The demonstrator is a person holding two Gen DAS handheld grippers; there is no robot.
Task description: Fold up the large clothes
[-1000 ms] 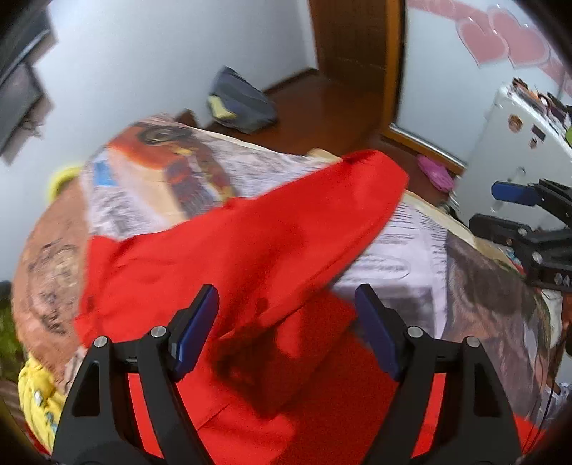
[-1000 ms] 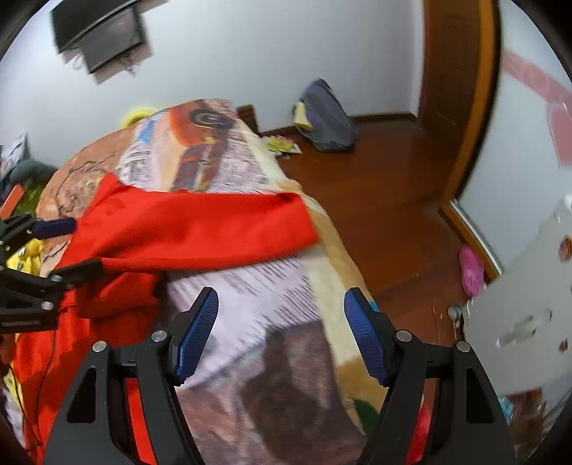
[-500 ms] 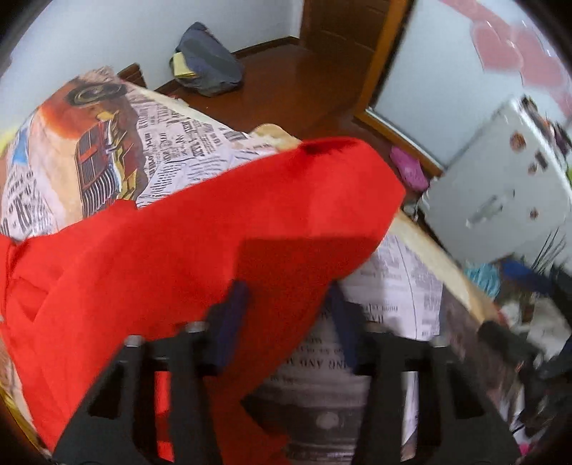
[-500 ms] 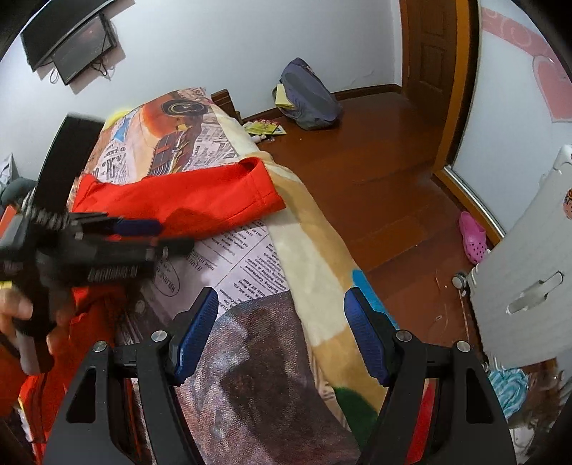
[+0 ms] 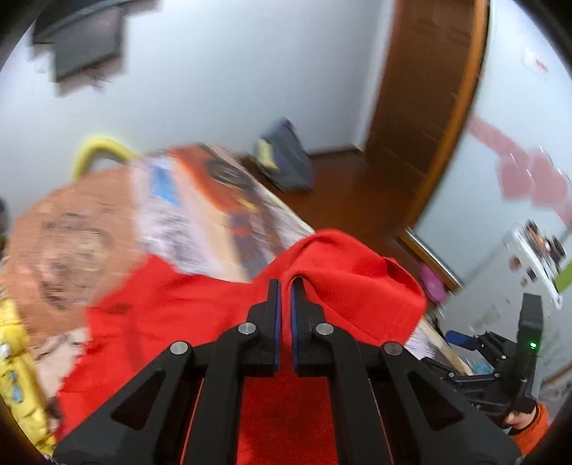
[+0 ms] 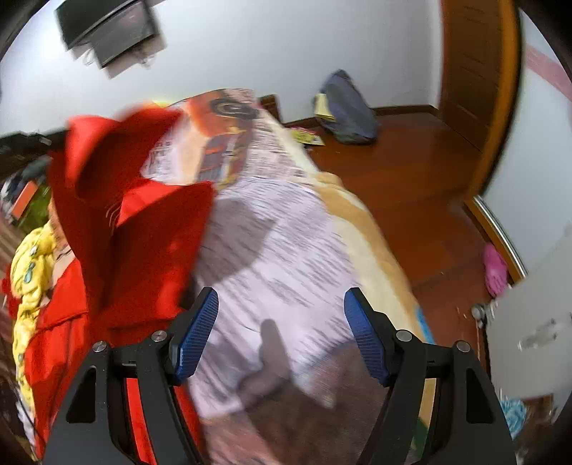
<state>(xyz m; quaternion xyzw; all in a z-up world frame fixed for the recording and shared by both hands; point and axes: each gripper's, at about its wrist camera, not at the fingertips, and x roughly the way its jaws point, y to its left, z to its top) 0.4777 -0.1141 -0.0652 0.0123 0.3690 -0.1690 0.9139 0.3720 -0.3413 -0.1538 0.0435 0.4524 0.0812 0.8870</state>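
Note:
A large red garment (image 5: 171, 314) lies on a bed with a newspaper-and-car print cover (image 5: 200, 214). My left gripper (image 5: 285, 286) is shut on a fold of the red garment and holds it lifted off the bed; the cloth drapes over the fingertips to the right. In the right wrist view the same red garment (image 6: 143, 229) hangs raised at the left, above the bed cover (image 6: 271, 257). My right gripper (image 6: 282, 314) stands open over the bare printed cover with nothing between its fingers; it also shows at the lower right of the left wrist view (image 5: 461, 338).
A yellow patterned cloth (image 6: 28, 279) lies at the bed's left side. Wooden floor (image 6: 411, 171) runs right of the bed, with a dark bag (image 6: 348, 109), a pink slipper (image 6: 495, 268) and a white cabinet (image 6: 536, 332). A screen (image 6: 111, 30) hangs on the wall.
My left gripper went from wide open over the red garment to shut on a fold of it and rose, lifting the cloth. The right gripper shifted a little and stayed open.

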